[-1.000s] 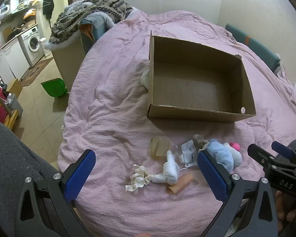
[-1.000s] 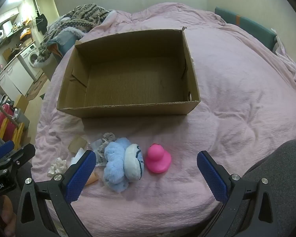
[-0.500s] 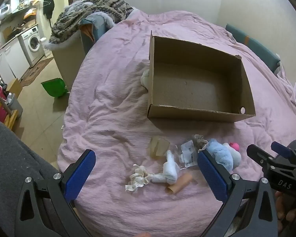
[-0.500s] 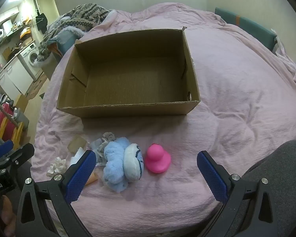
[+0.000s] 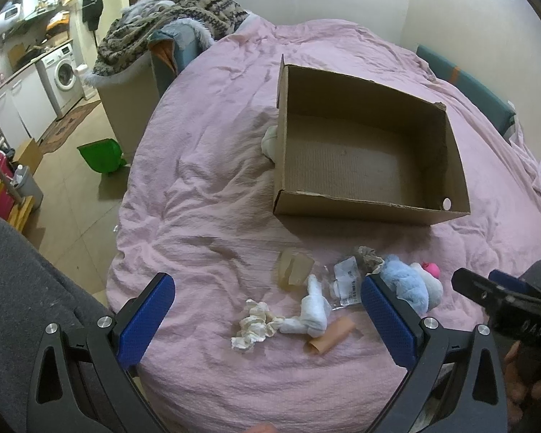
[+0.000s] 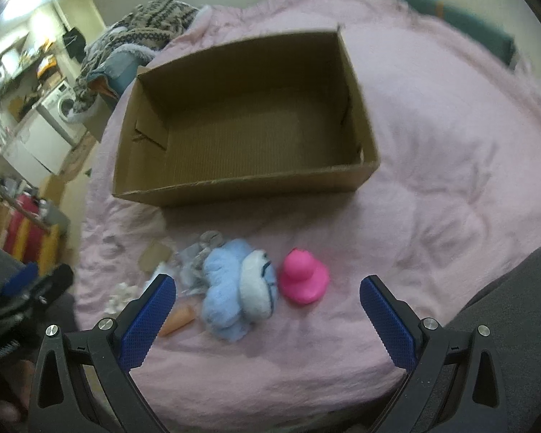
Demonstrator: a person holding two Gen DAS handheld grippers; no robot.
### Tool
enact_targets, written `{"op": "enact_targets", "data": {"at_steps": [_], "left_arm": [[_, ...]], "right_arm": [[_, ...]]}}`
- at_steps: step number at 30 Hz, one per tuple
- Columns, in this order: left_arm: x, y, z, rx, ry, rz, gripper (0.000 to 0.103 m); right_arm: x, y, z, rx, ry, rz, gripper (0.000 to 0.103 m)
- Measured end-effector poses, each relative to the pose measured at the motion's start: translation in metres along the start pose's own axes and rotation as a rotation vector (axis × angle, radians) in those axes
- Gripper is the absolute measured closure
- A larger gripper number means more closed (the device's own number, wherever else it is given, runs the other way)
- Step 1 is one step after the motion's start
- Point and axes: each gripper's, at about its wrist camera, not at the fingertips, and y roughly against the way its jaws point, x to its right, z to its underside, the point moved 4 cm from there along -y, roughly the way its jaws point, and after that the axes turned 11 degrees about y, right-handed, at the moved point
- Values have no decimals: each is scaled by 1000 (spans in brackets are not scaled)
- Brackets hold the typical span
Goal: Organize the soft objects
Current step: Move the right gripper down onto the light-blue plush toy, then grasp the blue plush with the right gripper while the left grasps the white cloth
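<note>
Right wrist view: the right hand-held gripper [image 6: 267, 310] hangs wide and empty over the blue plush [image 6: 234, 288] at lower centre, beside the pink duck [image 6: 303, 281]. Centre the plush between both pads before closing, then lift toward the empty cardboard box [image 6: 241, 184] above. The left hand-held gripper [image 5: 267, 310] is wide too.

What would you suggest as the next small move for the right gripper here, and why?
Probably lower the right gripper onto the blue plush toy. Its jaws are open and empty, the plush lies nearest between them, beside the pink duck, and the cardboard box just beyond holds nothing yet.
</note>
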Motion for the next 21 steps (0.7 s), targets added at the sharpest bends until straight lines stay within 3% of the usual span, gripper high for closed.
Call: {"op": "enact_targets", "data": {"at_steps": [8,11,16,17,18,21], "left_arm": [[-8,-9,-2,-30,37,-21,0],[-11,-10,-2,-40,51,-23,0],[-13,-12,-3,-49,56,-30,0],[-13,-13,-3,-52,56,-31,0],[-14,-13,-2,-54,56,-33,0],[-17,-16,-2,-73,61,-40,0]], "right_arm": [[22,-40,16,-263,-335,-273,0],[24,-59,27,-346,-447,-319,14],[14,-85,35,-391,-544,-360,17],[10,-90,34,-391,-534,-361,27],[9,-93,33,-389,-533,-363,46],[10,-93,33,-369,-552,-344,65]]}}
